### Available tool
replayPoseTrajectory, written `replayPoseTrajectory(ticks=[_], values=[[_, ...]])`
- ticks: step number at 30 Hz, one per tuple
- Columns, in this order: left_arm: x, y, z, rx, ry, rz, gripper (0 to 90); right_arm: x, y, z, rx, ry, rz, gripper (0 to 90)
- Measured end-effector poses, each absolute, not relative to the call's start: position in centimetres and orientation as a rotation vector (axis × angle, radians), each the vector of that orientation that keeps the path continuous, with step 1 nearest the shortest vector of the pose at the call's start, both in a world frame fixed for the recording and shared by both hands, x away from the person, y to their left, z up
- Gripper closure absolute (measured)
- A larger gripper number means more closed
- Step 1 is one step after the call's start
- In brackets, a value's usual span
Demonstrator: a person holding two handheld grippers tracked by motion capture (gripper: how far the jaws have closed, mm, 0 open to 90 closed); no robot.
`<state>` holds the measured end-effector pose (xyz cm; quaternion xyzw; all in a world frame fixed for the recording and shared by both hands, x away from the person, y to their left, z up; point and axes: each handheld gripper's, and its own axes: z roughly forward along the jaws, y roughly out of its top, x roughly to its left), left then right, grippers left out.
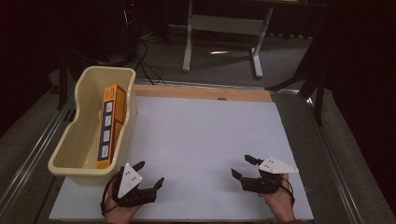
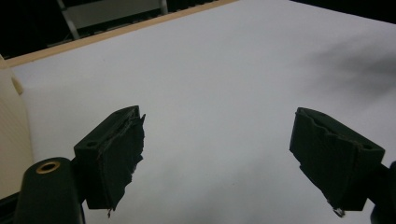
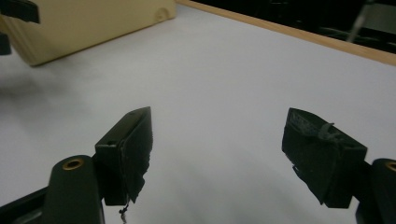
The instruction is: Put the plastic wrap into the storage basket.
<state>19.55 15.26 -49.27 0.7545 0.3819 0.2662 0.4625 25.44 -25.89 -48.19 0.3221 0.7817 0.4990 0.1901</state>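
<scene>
An orange and blue box (image 1: pixel 111 125) stands on edge inside a cream plastic tub (image 1: pixel 84 93) at the left of the white table top (image 1: pixel 201 135). My left gripper (image 1: pixel 150 173) rests near the front edge, just below the tub, with its jaws open and nothing between them. In the left gripper view its gap (image 2: pixel 217 158) frames bare white surface. My right gripper (image 1: pixel 243 166) sits at the front right, held by a hand, jaws open and pointing left. Its own view (image 3: pixel 217 149) has bare table between the jaws and the tub (image 3: pixel 88 23) farther off.
A wooden strip (image 1: pixel 201 92) runs along the table's far edge. Beyond it stand a white table frame (image 1: pixel 224 32) and cables on a grey floor. Metal rails (image 1: pixel 32 154) flank the table on both sides.
</scene>
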Motion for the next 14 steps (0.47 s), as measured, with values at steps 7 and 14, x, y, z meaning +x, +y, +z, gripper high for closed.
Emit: replayPoseTrajectory(ticks=[7, 14], values=[[19.6, 15.2, -49.3, 1.861, 0.940, 0.657, 17.5, 23.8, -28.3, -49.0, 0.989, 2.135, 1.372, 22.7], [19.6, 15.0, -49.4, 1.871, 0.938, 0.656, 17.5, 23.8, -28.7, -49.1, 1.008, 2.121, 1.390, 21.5]])
